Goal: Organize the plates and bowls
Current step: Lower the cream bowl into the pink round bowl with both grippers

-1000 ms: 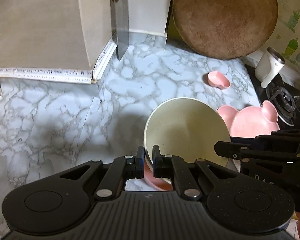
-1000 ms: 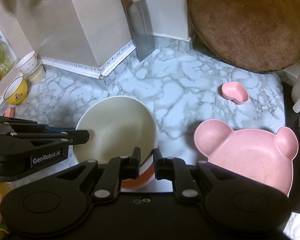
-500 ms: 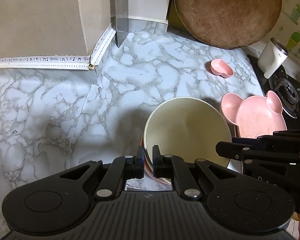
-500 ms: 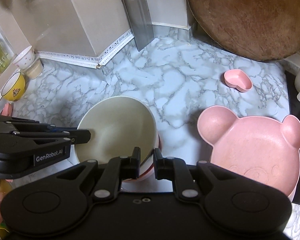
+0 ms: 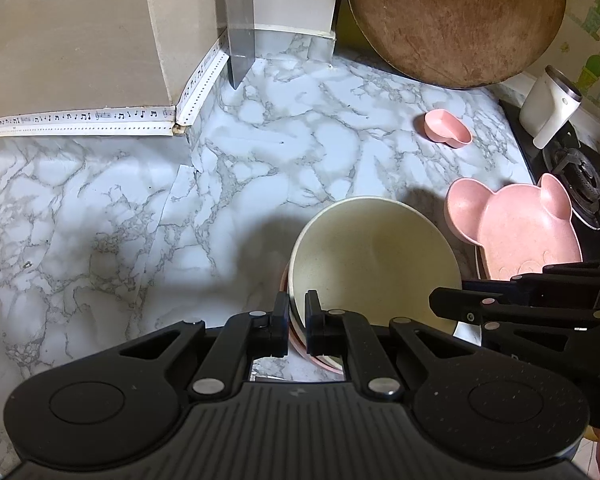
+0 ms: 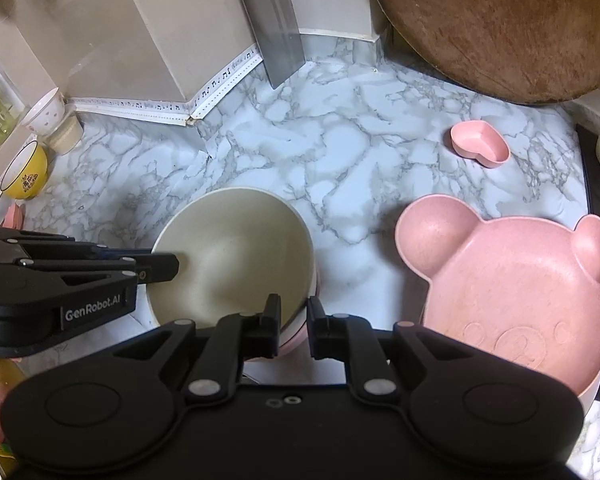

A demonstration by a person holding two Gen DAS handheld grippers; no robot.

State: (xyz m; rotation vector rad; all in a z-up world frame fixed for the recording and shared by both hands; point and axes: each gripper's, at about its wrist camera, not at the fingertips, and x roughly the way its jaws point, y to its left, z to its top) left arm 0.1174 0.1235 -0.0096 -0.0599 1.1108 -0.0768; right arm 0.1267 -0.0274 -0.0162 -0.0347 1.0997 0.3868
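A cream bowl is nested in pink bowls over the marble counter. My left gripper is shut on the cream bowl's left rim, and the right wrist view shows it reaching in from the left. My right gripper is shut on the stack's right rim, its jaws spanning the cream wall and the pink rims; it enters the left wrist view from the right. A pink bear-shaped plate lies just right of the stack. Whether the stack touches the counter I cannot tell.
A small pink heart-shaped dish sits further back. A round wooden board and a cleaver lean on the back wall. A white appliance and gas burner lie right; a yellow bowl and white cup left.
Both grippers keep their hold on the bowl stack. The views have drifted slightly, and the bear-shaped plate looks larger and closer in the right wrist view.
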